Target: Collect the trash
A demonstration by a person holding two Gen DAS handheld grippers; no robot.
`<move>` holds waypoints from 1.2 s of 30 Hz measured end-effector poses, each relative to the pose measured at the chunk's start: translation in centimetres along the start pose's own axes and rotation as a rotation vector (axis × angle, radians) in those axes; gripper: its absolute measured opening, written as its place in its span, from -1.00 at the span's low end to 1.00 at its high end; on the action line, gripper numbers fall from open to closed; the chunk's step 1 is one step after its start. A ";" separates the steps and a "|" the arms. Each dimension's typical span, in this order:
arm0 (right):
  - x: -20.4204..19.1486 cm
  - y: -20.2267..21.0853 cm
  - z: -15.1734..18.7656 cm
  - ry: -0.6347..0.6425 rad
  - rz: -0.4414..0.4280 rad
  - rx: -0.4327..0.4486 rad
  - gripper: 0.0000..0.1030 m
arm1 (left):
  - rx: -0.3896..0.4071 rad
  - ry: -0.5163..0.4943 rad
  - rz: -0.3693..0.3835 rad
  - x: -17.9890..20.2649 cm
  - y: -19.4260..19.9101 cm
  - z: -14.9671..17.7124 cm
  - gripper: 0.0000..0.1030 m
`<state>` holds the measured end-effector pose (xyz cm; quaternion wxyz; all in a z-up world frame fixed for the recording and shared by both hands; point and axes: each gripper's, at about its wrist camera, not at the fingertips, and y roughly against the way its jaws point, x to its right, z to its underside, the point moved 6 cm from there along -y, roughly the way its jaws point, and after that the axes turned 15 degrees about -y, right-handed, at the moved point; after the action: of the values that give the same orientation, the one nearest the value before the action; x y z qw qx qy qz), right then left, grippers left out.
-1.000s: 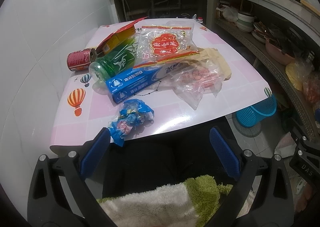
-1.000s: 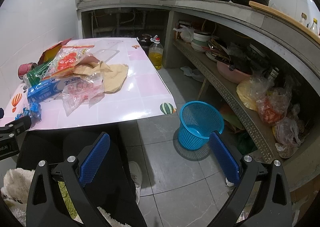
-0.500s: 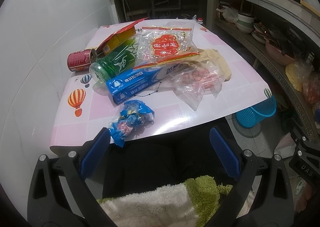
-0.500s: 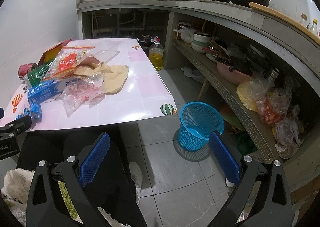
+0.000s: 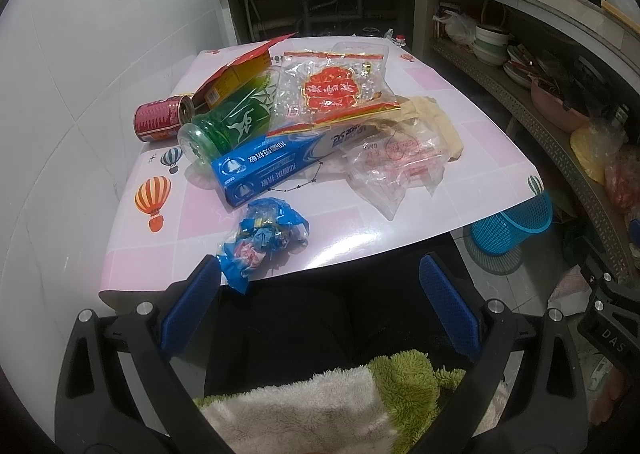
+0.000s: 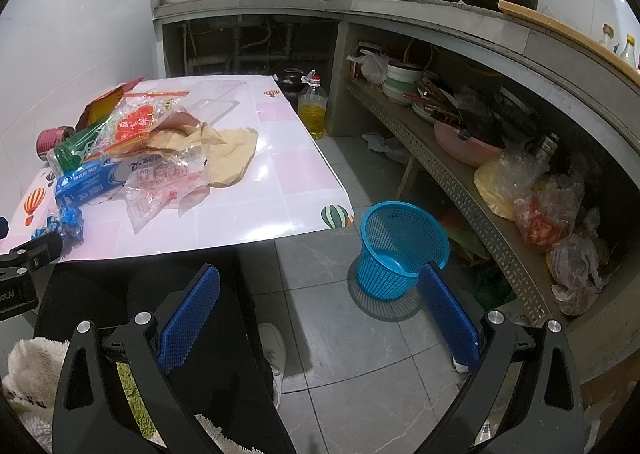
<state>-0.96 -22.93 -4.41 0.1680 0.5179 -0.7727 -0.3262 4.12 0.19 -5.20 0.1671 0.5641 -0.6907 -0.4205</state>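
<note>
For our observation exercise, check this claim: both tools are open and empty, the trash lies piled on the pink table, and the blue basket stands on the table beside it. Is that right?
One detail is wrong. The blue basket stands on the floor beside the table, not on it, as the right wrist view shows. The rest holds: the left tool and right tool are open and empty, and the trash lies piled on the pink table.

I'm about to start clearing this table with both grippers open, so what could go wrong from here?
The crumpled blue wrapper lies at the table's near edge; a clumsy pinch by the left gripper may knock it off. The green bottle and red can lie on their sides and could roll. The blue basket stands on the floor beside the table, so light plastic bags may miss it.
</note>
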 end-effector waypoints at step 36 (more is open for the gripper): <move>-1.0 -1.2 -0.7 -0.010 -0.054 -0.043 0.88 | -0.012 0.041 0.072 -0.9 -1.0 1.3 0.85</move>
<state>0.76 -22.54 -4.63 0.1662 0.5334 -0.7520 -0.3497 4.09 1.50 -6.54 0.1997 0.5463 -0.7045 -0.4066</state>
